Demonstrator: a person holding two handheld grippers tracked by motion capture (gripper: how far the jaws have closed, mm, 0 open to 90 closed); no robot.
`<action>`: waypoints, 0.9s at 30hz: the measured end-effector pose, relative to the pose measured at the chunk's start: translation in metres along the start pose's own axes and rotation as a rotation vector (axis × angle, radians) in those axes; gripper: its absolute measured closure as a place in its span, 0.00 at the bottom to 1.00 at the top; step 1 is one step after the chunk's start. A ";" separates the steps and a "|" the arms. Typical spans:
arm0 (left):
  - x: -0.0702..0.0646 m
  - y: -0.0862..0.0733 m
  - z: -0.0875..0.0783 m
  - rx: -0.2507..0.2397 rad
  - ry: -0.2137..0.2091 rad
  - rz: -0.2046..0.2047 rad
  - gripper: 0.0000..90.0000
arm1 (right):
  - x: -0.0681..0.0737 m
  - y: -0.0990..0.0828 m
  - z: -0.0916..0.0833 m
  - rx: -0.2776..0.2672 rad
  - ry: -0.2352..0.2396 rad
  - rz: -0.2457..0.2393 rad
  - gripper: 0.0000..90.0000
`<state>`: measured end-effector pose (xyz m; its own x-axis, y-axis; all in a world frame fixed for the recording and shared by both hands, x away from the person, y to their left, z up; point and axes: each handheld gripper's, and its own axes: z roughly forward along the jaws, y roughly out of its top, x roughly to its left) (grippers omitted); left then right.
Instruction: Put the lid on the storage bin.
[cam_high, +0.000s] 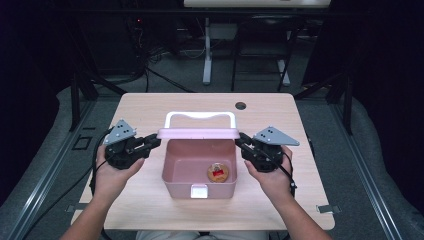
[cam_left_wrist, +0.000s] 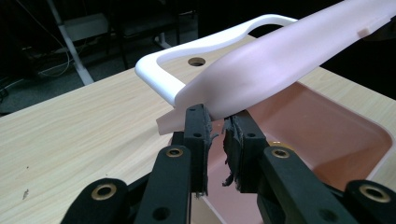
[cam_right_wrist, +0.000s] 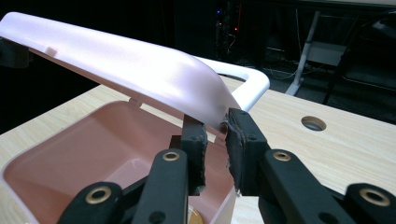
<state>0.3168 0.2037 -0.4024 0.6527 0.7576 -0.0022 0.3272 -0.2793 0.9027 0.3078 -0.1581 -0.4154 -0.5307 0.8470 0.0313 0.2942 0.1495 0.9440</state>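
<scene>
A pink box stands open in the middle of the table with a round brown cookie-like item on its floor. Its pink lid with a white handle is raised over the box's back edge. My left gripper pinches the lid's left end and my right gripper pinches its right end. In the left gripper view the lid slants up from between the gripper's pads. In the right gripper view the lid's corner sits between the gripper's pads, above the box.
The light wooden table has a round cable hole behind the box. A white latch sits on the box's front wall. Desk legs and cables stand on the dark floor beyond the table.
</scene>
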 end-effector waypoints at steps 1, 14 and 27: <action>-0.001 -0.002 -0.001 -0.003 -0.001 0.000 0.88 | 0.001 -0.002 -0.001 0.002 0.001 0.000 0.85; -0.004 -0.013 -0.007 -0.007 -0.004 -0.002 0.86 | 0.003 -0.012 -0.006 0.010 0.020 0.011 0.86; -0.010 -0.028 -0.012 0.002 -0.022 0.005 0.87 | 0.004 -0.025 -0.015 0.033 0.046 0.014 0.89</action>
<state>0.2930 0.2112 -0.4219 0.6690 0.7432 -0.0073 0.3252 -0.2838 0.9020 0.2861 -0.1659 -0.4339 -0.5621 0.8249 0.0603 0.3273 0.1548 0.9321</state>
